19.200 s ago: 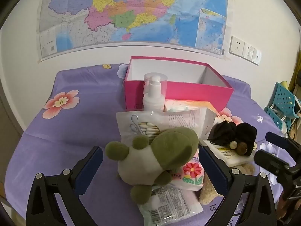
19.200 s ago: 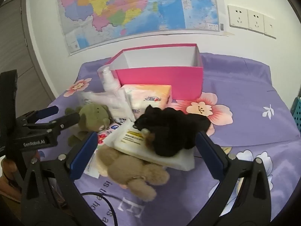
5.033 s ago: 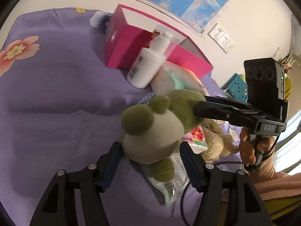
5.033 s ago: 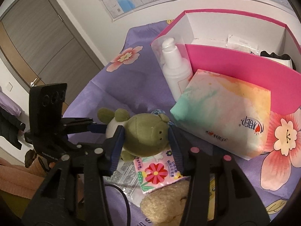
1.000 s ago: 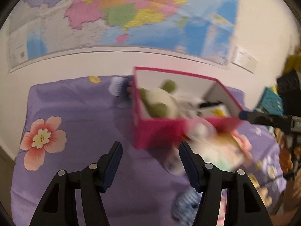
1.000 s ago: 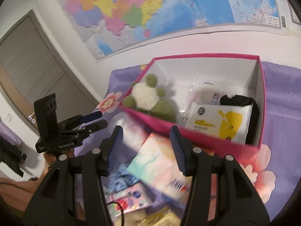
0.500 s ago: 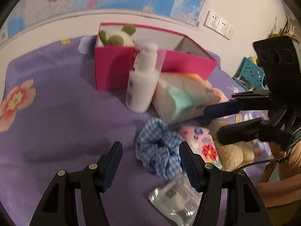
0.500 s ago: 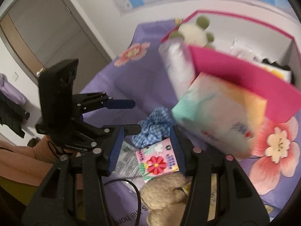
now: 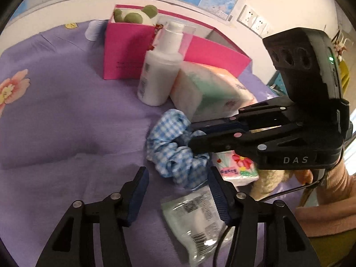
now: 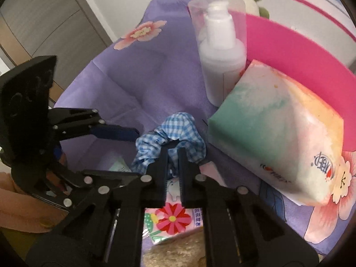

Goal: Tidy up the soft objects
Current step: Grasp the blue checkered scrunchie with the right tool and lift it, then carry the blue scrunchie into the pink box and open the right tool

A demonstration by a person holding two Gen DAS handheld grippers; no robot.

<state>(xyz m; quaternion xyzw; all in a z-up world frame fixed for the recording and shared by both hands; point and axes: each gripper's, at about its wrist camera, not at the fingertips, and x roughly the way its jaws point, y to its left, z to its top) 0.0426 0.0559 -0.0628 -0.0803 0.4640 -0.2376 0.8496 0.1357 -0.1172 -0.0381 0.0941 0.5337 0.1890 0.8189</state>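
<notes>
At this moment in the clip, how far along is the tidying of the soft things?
Done: the green plush toy sits in the pink box. In hand: the right gripper has just closed on the blue checked scrunchie; the left gripper hangs open nearby. Left: the tan plush, tissue pack and small packets still lie on the purple cloth.

Blue gingham scrunchie [image 9: 175, 146] crumpled on purple cloth; green plush [image 9: 133, 15] inside pink box [image 9: 126, 51].

Both wrist views down, near scrunchie [image 9: 175, 146].
</notes>
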